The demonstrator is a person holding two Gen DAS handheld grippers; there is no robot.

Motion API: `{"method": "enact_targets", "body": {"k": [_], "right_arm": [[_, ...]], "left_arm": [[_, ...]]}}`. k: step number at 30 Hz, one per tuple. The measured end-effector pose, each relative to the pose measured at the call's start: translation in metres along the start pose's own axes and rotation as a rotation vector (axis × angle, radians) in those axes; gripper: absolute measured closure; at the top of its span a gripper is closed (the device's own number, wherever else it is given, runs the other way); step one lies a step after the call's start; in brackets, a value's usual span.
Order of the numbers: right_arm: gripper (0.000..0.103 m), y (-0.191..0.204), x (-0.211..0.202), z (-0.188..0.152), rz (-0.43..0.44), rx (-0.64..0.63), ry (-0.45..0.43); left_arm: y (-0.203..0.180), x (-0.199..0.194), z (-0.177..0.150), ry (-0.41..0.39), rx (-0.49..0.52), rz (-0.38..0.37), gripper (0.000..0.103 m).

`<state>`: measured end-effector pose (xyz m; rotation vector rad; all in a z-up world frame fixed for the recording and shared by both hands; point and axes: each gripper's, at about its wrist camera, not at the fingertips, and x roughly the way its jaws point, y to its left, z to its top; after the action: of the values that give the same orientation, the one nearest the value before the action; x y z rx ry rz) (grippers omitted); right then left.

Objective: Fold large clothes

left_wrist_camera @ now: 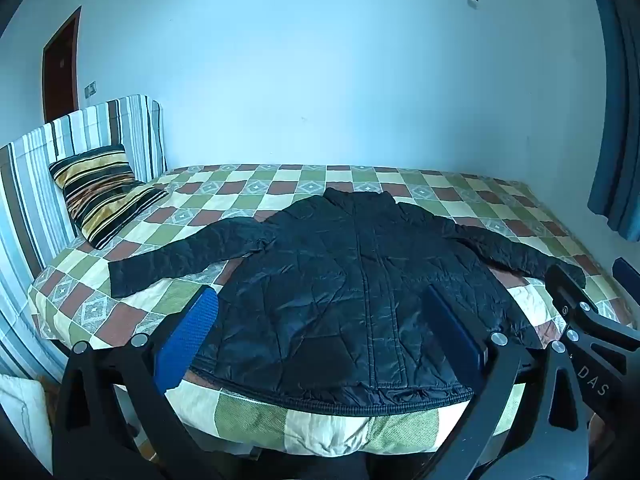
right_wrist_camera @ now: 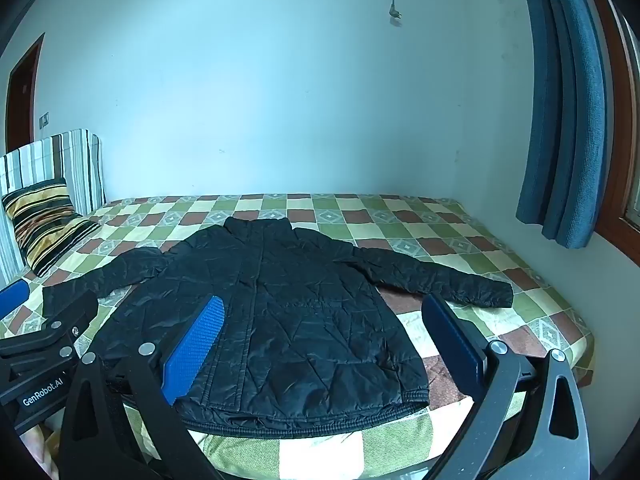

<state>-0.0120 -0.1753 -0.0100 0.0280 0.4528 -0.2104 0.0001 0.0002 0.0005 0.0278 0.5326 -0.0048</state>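
My left gripper (left_wrist_camera: 320, 332) and right gripper (right_wrist_camera: 324, 344) gape wide, holding nothing; black jacket (left_wrist_camera: 352, 288) lies flat, collar away, hem toward me.

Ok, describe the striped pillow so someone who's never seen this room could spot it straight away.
Start at the bed with the green, cream and brown checked cover, and go to its striped headboard. The pillow leans against that headboard, clear of the black jacket. Its stripes are black, gold and orange, while the headboard's are pale blue, white and brown.
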Motion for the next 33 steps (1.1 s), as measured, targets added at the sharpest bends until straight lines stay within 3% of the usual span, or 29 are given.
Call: {"method": "enact_targets", "body": {"k": [33], "right_arm": [[0.005,0.0021,0.0029,0.0026,-0.007,-0.011,-0.006]], "left_arm": [[-0.0022,-0.0015,0.0041,-0.004,-0.005,-0.011,0.002]]}}
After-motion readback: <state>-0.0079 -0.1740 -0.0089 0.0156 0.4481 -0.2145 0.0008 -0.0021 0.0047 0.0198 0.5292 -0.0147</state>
